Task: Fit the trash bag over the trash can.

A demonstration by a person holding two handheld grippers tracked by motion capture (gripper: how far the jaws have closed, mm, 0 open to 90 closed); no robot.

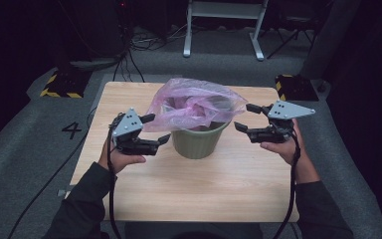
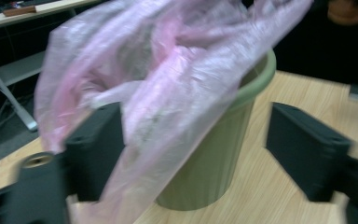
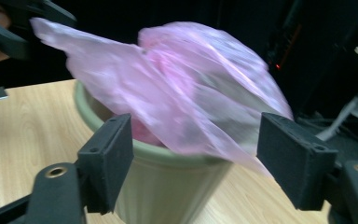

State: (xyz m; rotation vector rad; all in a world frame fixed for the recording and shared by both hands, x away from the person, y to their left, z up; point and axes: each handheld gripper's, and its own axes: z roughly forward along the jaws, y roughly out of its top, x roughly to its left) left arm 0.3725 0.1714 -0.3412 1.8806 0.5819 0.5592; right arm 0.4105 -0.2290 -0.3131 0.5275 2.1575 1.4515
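Two grippers flank the green bin (image 1: pixel 199 139) mid-table, likely to spread the pink bag (image 1: pixel 194 107) over its rim. Left gripper (image 1: pixel 156 129): jaws apart, bag film draped between them, unpinched. Bag sits bunched in the bin's mouth. Right gripper (image 1: pixel 246 117): jaws apart, empty, just beside the rim. Table (image 1: pixel 204 189) otherwise bare; loose film hides the rim.

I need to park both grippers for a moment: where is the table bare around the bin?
The wooden table is bare between the green bin and the near edge. Narrower strips flank the bin under the left gripper and right gripper. The pink bag billows over the bin's rim, crowding the middle and far side.
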